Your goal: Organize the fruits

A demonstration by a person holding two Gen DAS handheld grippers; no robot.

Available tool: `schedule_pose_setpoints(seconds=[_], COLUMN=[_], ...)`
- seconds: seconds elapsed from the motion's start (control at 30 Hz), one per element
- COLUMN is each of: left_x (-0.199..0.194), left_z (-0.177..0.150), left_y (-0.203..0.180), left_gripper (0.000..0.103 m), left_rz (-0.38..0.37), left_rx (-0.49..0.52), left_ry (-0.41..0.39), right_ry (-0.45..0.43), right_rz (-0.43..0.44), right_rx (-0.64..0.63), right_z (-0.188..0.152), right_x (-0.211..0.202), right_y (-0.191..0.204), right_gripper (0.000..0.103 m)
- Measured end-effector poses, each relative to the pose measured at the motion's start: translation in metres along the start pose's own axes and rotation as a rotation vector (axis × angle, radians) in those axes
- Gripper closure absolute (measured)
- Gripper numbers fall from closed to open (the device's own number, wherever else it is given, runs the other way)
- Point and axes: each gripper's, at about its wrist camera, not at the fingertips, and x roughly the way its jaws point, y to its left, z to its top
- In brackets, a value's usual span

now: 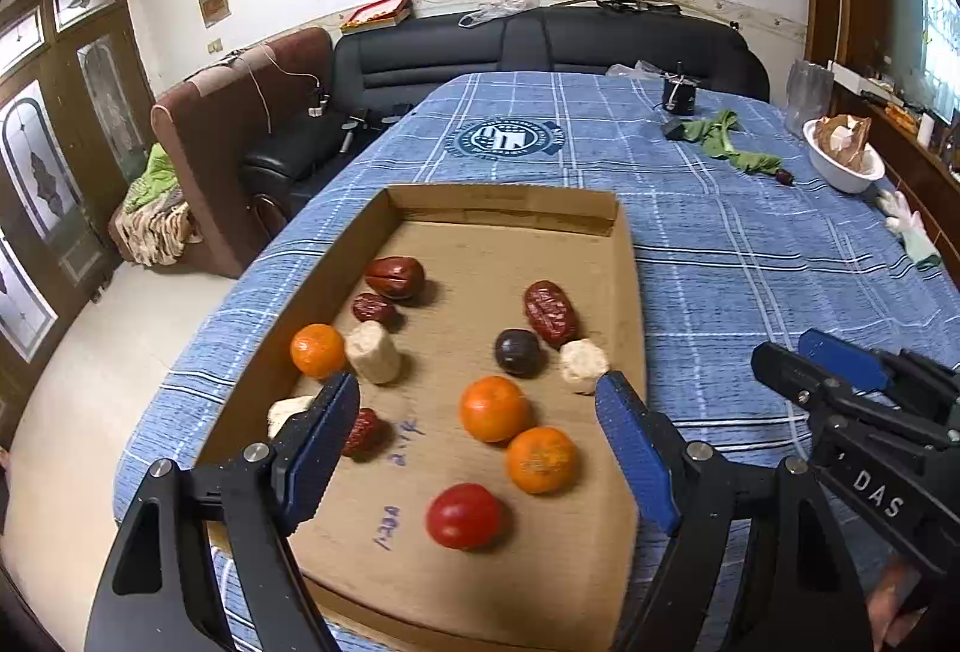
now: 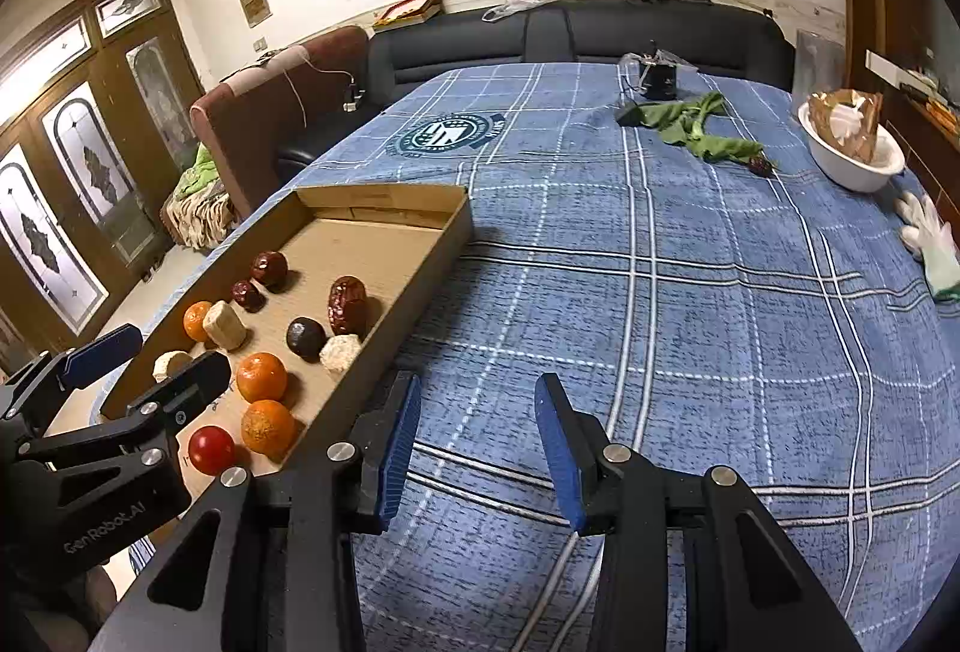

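A shallow cardboard tray (image 1: 624,292) (image 2: 444,244) lies on the blue plaid tablecloth. It holds three oranges (image 1: 493,407), a red tomato (image 1: 464,516) (image 2: 210,449), several red dates (image 1: 549,311), a dark plum (image 1: 517,350) and pale chunks (image 1: 375,352). My left gripper (image 1: 474,400) is open and empty above the tray's near half, jaws either side of the oranges. My right gripper (image 2: 477,400) is open and empty over bare cloth right of the tray; it also shows in the left wrist view (image 1: 798,352).
A white bowl (image 2: 852,159) with brown paper, a green cloth (image 2: 702,123), a lone date (image 2: 761,165), a white glove (image 2: 930,238) and a small black object (image 2: 657,78) lie at the far right. Sofas stand beyond the table's far edge.
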Motion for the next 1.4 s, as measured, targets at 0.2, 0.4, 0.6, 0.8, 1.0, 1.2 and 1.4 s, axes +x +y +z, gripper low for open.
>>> schedule_pose_setpoints(seconds=[0.2, 0.4, 0.6, 0.8, 1.0, 1.2, 1.4], left_x=[0.0, -0.001, -0.005, -0.012, -0.024, -0.049, -0.059], left_z=[0.001, 0.001, 0.001, 0.001, 0.001, 0.0, -0.004], left_y=[-0.01, -0.018, -0.02, -0.016, -0.011, -0.004, 0.005], left_gripper=[0.022, 0.022, 0.022, 0.022, 0.014, 0.004, 0.002], left_rz=[-0.012, -0.018, -0.019, -0.007, 0.063, 0.188, 0.248], left_rx=[-0.002, 0.005, -0.005, -0.032, -0.049, -0.095, -0.148], left_ry=[0.005, 0.0, -0.018, -0.047, -0.118, -0.233, -0.247], right_ry=[-0.004, -0.002, -0.009, -0.009, -0.02, -0.033, -0.04], right_rz=[-0.003, -0.003, -0.002, -0.001, -0.005, -0.004, 0.001], right_rx=[0.015, 0.028, 0.032, 0.026, 0.006, -0.012, -0.035], right_z=[-0.004, -0.007, -0.007, -0.009, -0.01, -0.012, -0.017], right_x=[-0.002, -0.003, -0.005, -0.006, -0.011, -0.017, -0.022], right_y=[-0.008, -0.014, -0.015, -0.012, -0.005, 0.001, 0.009], right_gripper=[0.058, 0.057, 0.057, 0.055, 0.055, 0.055, 0.055])
